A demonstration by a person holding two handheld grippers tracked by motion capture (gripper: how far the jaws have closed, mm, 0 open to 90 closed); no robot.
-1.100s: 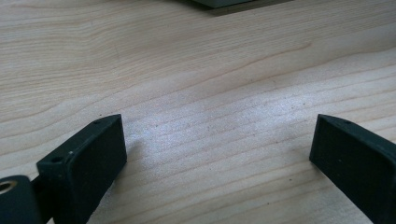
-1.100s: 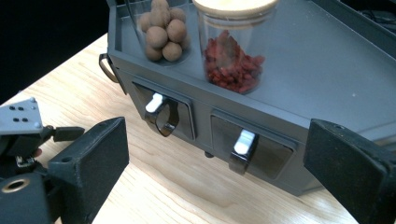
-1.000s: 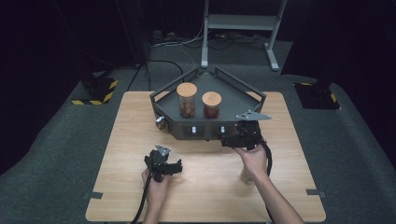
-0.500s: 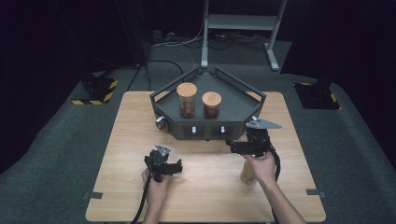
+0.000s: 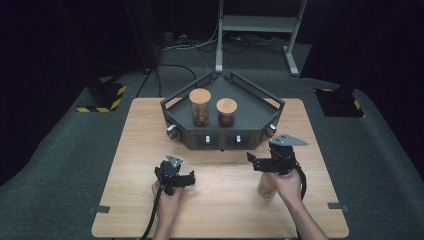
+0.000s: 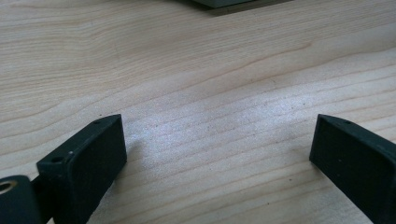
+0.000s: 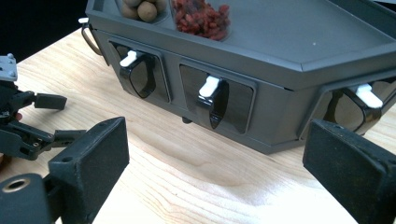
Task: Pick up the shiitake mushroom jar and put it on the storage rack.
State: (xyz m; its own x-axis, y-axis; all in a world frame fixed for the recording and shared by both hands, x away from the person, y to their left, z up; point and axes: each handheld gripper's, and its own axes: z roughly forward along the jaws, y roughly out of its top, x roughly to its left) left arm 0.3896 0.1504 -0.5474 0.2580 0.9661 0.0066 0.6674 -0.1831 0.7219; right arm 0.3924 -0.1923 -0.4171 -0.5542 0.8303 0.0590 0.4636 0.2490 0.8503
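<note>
Two grippers sit over the near half of the wooden table (image 5: pixel 135 150), each in one of the person's hands, forearms entering from the near edge. The left gripper (image 5: pixel 186 179) rests low just above the tabletop at near left, jaws pointing right along the wood; in the left gripper view its jaws stand wide apart with bare wood grain between them, released, grasping nothing. The left hand (image 5: pixel 167 196) wraps the body from below, cable trailing toward the near edge.

The right gripper (image 5: pixel 253 161) is held higher at near right, wrist raised, grey three-cornered plate on top, jaws pointing left and slightly far toward the front face of the dark angular tray unit (image 5: pixel 260 111). Its jaws are also spread wide and empty; in the right gripper view they frame the unit's front panels, with the middle white lever (image 7: pixel 208 86) roughly between them but well apart from both pads. Further white levers sit left (image 7: pixel 128 58) and right (image 7: pixel 365 94) of it.

On the tray stand two cork-lidded jars: the left jar (image 5: pixel 200 106) with brown round pieces, the right jar (image 5: pixel 226 112) with red pieces. Neither gripper touches unit or jars.
</note>
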